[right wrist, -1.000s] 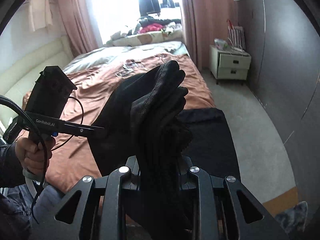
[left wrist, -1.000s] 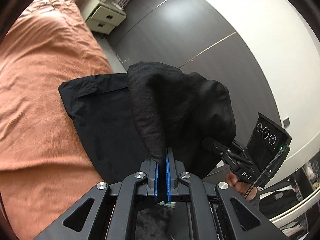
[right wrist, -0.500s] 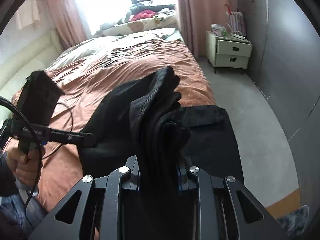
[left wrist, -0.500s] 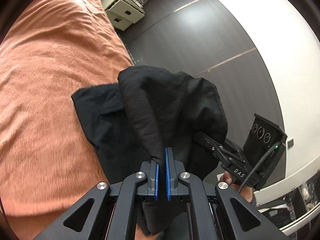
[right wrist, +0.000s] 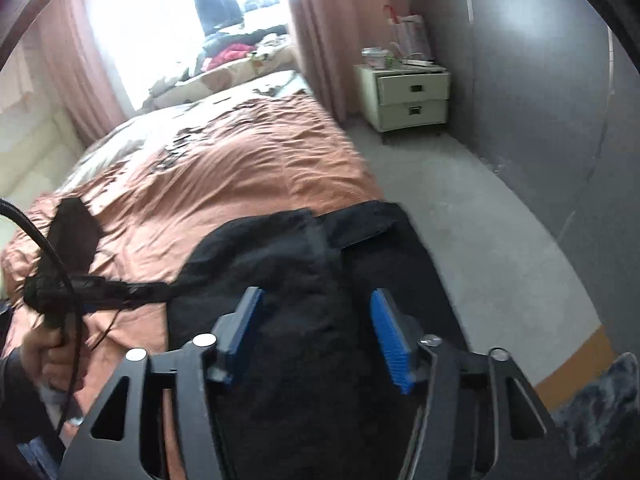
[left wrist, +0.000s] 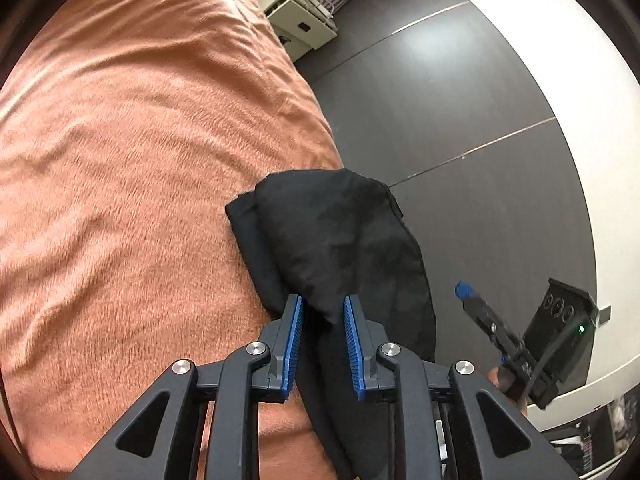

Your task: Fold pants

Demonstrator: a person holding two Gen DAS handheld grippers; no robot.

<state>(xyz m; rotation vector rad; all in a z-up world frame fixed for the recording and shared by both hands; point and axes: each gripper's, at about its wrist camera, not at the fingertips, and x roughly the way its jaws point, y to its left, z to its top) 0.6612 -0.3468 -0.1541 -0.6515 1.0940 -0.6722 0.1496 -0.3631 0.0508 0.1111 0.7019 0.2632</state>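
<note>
The black pants (left wrist: 344, 248) lie folded over on the near edge of the orange bedspread (left wrist: 132, 168). They also show in the right wrist view (right wrist: 304, 280), with a flap at the far right. My left gripper (left wrist: 322, 304) is open, its blue pads either side of a fabric corner that rests between them. My right gripper (right wrist: 316, 300) is open wide just above the pants. The right gripper also shows in the left wrist view (left wrist: 464, 292), beside the pants. The left gripper shows in the right wrist view (right wrist: 164, 288) at the pants' left edge.
A pale nightstand (right wrist: 412, 98) stands past the bed by a dark grey wall (left wrist: 460, 128). Grey carpet (right wrist: 480, 208) runs right of the bed. Pink curtains (right wrist: 320, 32) and a bright window are at the far end. A dark rug corner (right wrist: 600, 392) lies bottom right.
Both grippers lowered the raised pants fold onto the bed and opened, letting go of the fabric. The pants now lie flat instead of hanging from the jaws.
</note>
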